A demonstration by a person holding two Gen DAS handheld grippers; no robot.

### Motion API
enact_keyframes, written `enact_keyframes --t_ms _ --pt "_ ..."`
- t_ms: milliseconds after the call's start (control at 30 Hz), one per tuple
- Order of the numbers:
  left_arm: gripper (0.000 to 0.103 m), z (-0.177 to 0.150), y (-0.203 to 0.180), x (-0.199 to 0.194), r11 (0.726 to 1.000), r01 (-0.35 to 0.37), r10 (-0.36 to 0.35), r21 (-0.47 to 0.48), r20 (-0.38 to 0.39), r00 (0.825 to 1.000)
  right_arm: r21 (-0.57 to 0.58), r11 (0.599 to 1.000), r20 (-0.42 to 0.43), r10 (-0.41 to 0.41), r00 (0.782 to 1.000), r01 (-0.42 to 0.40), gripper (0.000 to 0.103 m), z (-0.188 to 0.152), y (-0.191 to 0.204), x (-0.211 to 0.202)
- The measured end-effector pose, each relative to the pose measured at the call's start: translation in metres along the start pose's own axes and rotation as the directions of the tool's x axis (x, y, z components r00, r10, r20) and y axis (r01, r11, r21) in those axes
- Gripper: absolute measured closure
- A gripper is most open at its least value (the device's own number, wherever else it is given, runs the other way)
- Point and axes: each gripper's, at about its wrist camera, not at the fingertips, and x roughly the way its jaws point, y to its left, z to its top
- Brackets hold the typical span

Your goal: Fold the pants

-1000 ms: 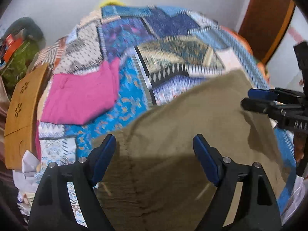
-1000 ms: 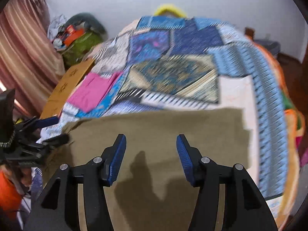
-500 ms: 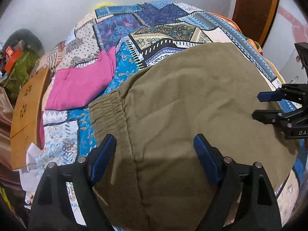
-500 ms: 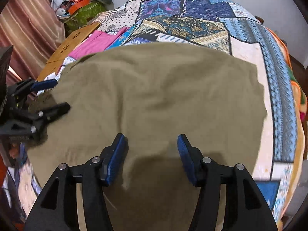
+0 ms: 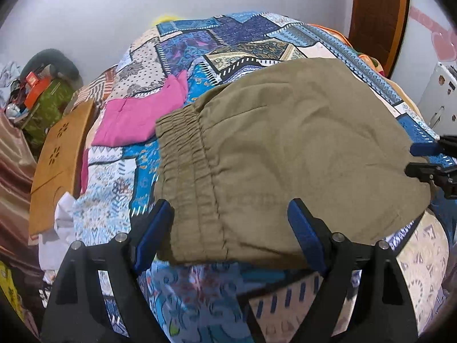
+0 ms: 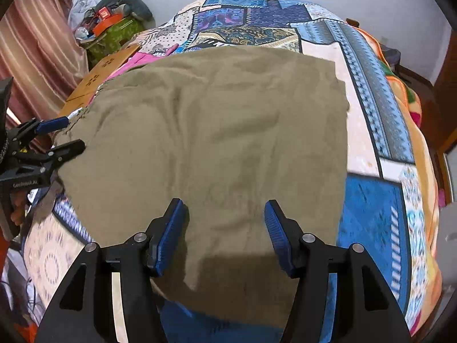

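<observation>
Olive-brown pants (image 5: pixel 285 148) lie flat and folded on the patchwork bedspread, the elastic waistband (image 5: pixel 185 154) to the left in the left wrist view. They also fill the middle of the right wrist view (image 6: pixel 217 137). My left gripper (image 5: pixel 228 228) is open and empty, just above the near edge of the pants by the waistband. My right gripper (image 6: pixel 225 228) is open and empty over the near edge of the pants. Each gripper shows at the side of the other's view: the right one (image 5: pixel 428 160), the left one (image 6: pixel 57 140).
A folded pink garment (image 5: pixel 137 120) lies on the bedspread (image 5: pixel 108 188) left of the pants. A wooden board (image 5: pixel 57 157) leans at the bed's left side. Clutter and a green bag (image 6: pixel 111 31) stand by the wall. A wooden door (image 5: pixel 377 14) is at the far right.
Both grippers have pulled back toward the near edge of the bed and tilted down. The pants, held up a second ago, now lie flat and at rest on the bedspread.
</observation>
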Motion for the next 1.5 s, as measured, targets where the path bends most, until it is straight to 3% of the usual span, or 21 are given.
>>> enact_keyframes --t_ms 167,333,533,700,867,967,1133,1367,1400,1433,1467,1500 --pt "0.019 -0.006 0.007 -0.014 0.999 -0.009 0.009 -0.032 0.003 1.0 0.045 0.999 0.006 -0.003 1.0 0.003 0.048 -0.015 -0.008 -0.008" --pt "0.019 -0.008 0.034 -0.033 0.99 -0.003 0.005 -0.142 0.014 1.0 0.057 0.998 0.011 -0.017 1.0 0.017 0.048 -0.013 -0.006 -0.019" --pt "0.019 -0.02 0.059 -0.034 0.946 0.127 -0.139 -0.299 -0.019 0.99 0.014 1.0 0.089 0.019 0.996 -0.02 0.048 0.01 0.018 -0.031" --pt "0.019 -0.036 0.052 -0.026 0.92 0.212 -0.241 -0.328 -0.049 0.969 -0.015 0.998 0.126 0.069 0.99 -0.068 0.048 0.03 0.047 -0.02" --pt "0.019 -0.047 0.045 -0.01 0.872 0.299 -0.353 -0.388 -0.074 0.933 -0.054 0.997 0.096 0.063 0.993 -0.058 0.045 0.033 0.067 0.014" --pt "0.014 -0.045 0.047 -0.005 0.841 0.352 -0.404 -0.411 -0.044 0.914 -0.077 0.996 0.078 0.044 0.996 -0.038 0.043 0.024 0.072 0.028" --pt "0.012 -0.033 0.061 0.011 0.744 0.434 -0.497 -0.508 0.013 0.868 -0.108 0.993 0.091 0.056 0.994 -0.046 0.043 0.02 0.068 0.023" --pt "0.012 -0.015 0.077 0.031 0.666 0.463 -0.533 -0.585 0.062 0.844 -0.102 0.993 0.097 0.073 0.993 -0.063 0.043 0.018 0.068 0.023" --pt "0.013 -0.013 0.079 0.032 0.659 0.464 -0.532 -0.592 0.068 0.844 -0.101 0.993 0.099 0.078 0.992 -0.068 0.043 0.018 0.068 0.023" --pt "0.02 -0.012 0.08 0.032 0.659 0.459 -0.524 -0.596 0.074 0.848 -0.101 0.992 0.1 0.081 0.992 -0.071 0.043 0.018 0.067 0.023" --pt "0.027 -0.01 0.08 0.032 0.673 0.44 -0.501 -0.594 0.07 0.862 -0.101 0.992 0.101 0.085 0.991 -0.075 0.043 0.018 0.067 0.023" --pt "0.042 -0.009 0.079 0.032 0.694 0.415 -0.475 -0.588 0.058 0.878 -0.1 0.992 0.101 0.087 0.991 -0.077 0.043 0.017 0.067 0.023"
